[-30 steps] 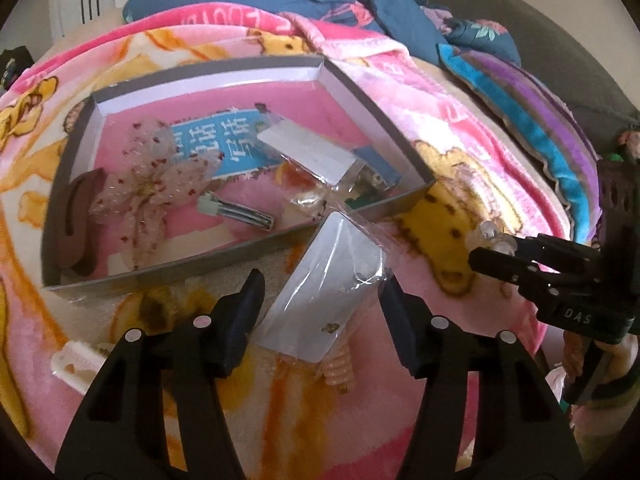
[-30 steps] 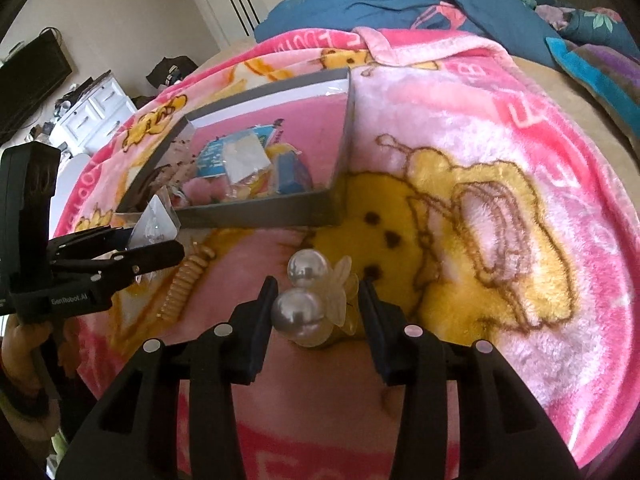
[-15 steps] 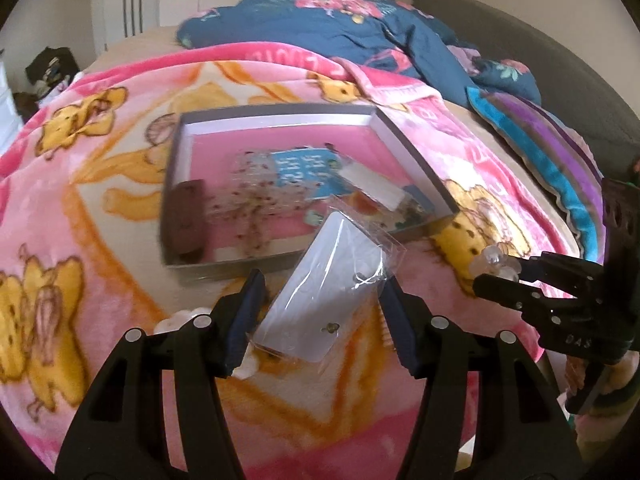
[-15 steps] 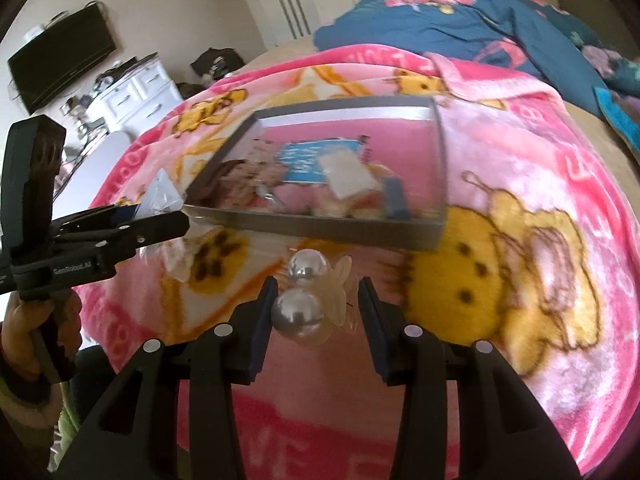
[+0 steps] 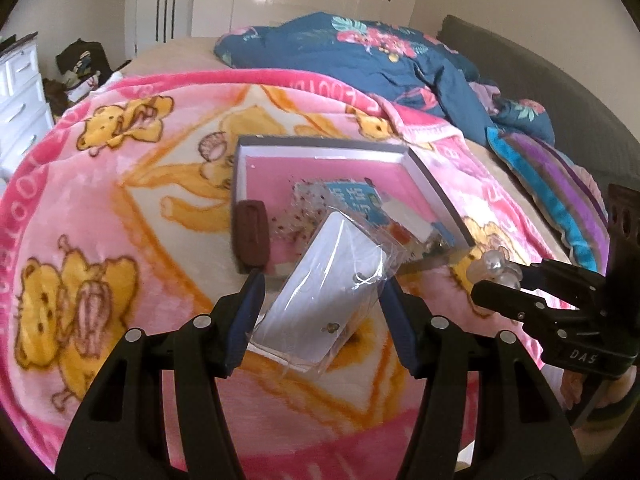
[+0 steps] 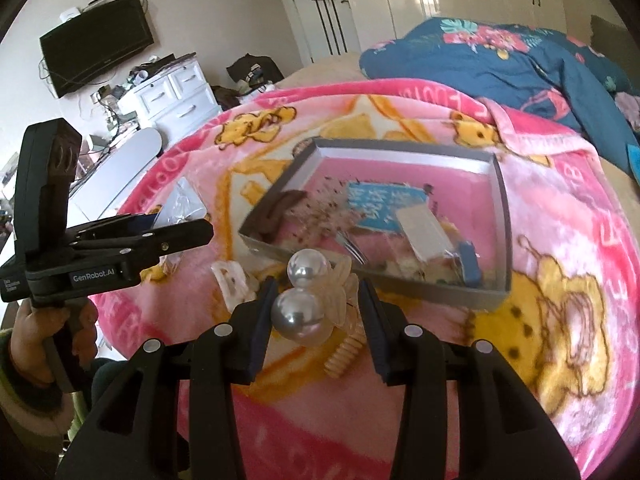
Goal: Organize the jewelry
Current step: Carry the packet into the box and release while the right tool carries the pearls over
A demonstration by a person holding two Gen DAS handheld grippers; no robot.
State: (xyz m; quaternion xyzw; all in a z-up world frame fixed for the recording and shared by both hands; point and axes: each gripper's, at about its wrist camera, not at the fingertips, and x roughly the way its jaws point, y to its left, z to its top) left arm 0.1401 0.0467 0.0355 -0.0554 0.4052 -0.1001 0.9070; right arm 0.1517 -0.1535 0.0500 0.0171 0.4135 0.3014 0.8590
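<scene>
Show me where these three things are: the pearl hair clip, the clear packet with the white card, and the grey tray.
pearl hair clip (image 6: 298, 314): right wrist view, lower pearl.
clear packet (image 5: 326, 292): left wrist view, middle of the white card.
grey tray (image 6: 505, 224): right wrist view, right wall.

"GenRobot.AI" is printed in white on the black body of the left gripper (image 6: 192, 236), seen at nine o'clock in the right wrist view. "DAS" is marked on the right gripper (image 5: 496, 284), at four o'clock in the left wrist view. Blurred pink lettering along the blanket (image 5: 100, 208) border cannot be read, nor can the white characters on the blue card (image 6: 380, 204) in the grey box (image 6: 505, 216).
</scene>
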